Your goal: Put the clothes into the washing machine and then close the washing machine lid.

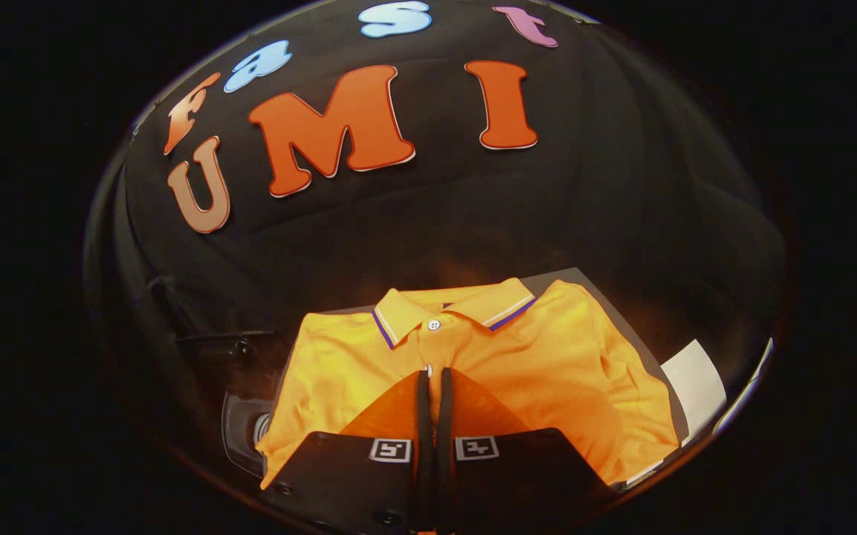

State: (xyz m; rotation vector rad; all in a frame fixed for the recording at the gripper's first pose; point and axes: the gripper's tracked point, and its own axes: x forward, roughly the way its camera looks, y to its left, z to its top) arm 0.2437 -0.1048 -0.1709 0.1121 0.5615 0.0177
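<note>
The gripper (433,379) is over the middle of a folded orange polo shirt of knit fabric (547,364), and its 2 fingers (423,405) are pressed together, with only a thin gap between them. The tips end just below the white round button (434,325) of the shirt, at the lower end of the placket. I cannot tell if a small fold of the fabric is caught between the tips, or if they only touch the cloth from above.

The shirt lies flat with its front side up. Its collar (499,306) has a white and purple stripe along the edge and points away from the gripper, toward the black cloth wall of the booth (621,186). The shirt rests on a dark grey flat board (655,357), which shows as a narrow band along the right side of the shirt. Just beside this board, on the right, is a white flat sheet (696,386). On the left of the shirt, partly under its edge, there is a dark rounded object with a shiny rim (244,423); it is too dark to tell what it is.
</note>
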